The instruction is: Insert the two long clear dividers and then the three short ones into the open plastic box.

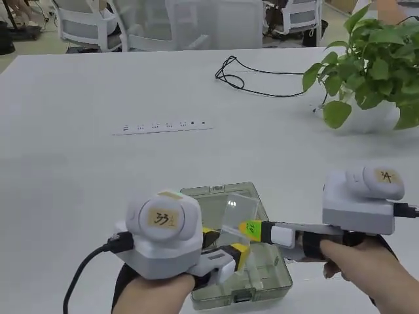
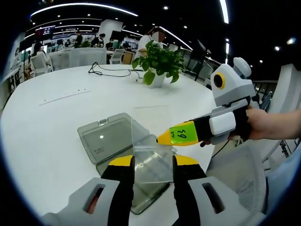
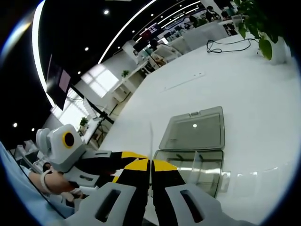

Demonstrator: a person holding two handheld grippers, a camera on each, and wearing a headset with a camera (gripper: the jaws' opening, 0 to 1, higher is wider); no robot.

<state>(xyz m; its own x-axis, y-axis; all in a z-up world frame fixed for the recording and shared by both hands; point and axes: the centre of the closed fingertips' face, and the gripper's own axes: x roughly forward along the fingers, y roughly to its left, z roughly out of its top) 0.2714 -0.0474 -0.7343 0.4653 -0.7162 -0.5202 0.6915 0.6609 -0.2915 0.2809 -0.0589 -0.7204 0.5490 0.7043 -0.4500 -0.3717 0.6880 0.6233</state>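
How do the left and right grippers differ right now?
Jaws: the right gripper is pinched shut on the divider. The left gripper has its jaws wide apart on either side of that divider; contact is unclear.
Place: the right gripper meets the divider's side edge, while the left gripper brackets its lower end.
Both are over the open box.

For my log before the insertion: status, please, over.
Right gripper shut on clear divider. Left gripper jaws astride it, grip unclear. Box open beneath, way clear.
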